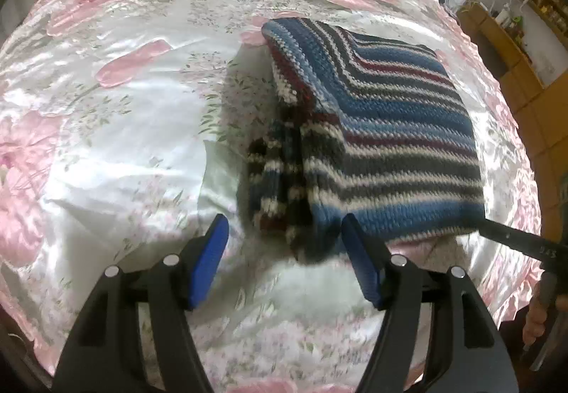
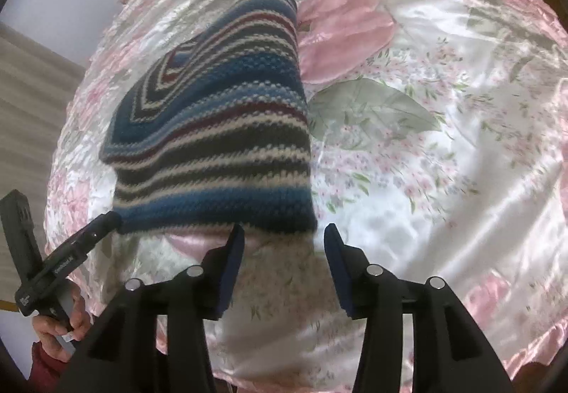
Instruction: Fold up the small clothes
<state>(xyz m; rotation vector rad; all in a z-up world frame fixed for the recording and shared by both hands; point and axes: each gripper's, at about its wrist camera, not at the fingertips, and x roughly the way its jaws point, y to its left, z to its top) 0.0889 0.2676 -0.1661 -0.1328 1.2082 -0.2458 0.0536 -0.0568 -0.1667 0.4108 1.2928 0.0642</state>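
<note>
The knitted garment [image 1: 383,130] is striped in blue, dark grey, cream and maroon, thick and chunky in its stitch. It lies folded into a compact block on the satin floral cover [image 1: 117,130], with the stripes meeting at a diagonal on its top face. From my left wrist view, a narrower striped part hangs down the block's left side and looks blurred. The block's near edge is a solid blue band with a cream border.

My left gripper [image 1: 284,251] hovers just before that near edge, jaws spread wide and holding nothing; its blue pads [image 1: 209,265] sit either side of the hanging striped part, and I cannot tell whether the right pad touches the knit. My right gripper [image 2: 284,251] also stands wide and empty, aimed at the right near corner of the folded garment [image 2: 216,130], with the cover showing between its pads [image 2: 232,268].

In the right wrist view, my left hand [image 2: 60,329] grips the handle of its tool low at the left, a red sleeve [image 2: 44,368] below it, the black finger tip reaching to the garment's left near corner. In the left wrist view, my right hand [image 1: 539,318] shows at the far right edge.
</note>
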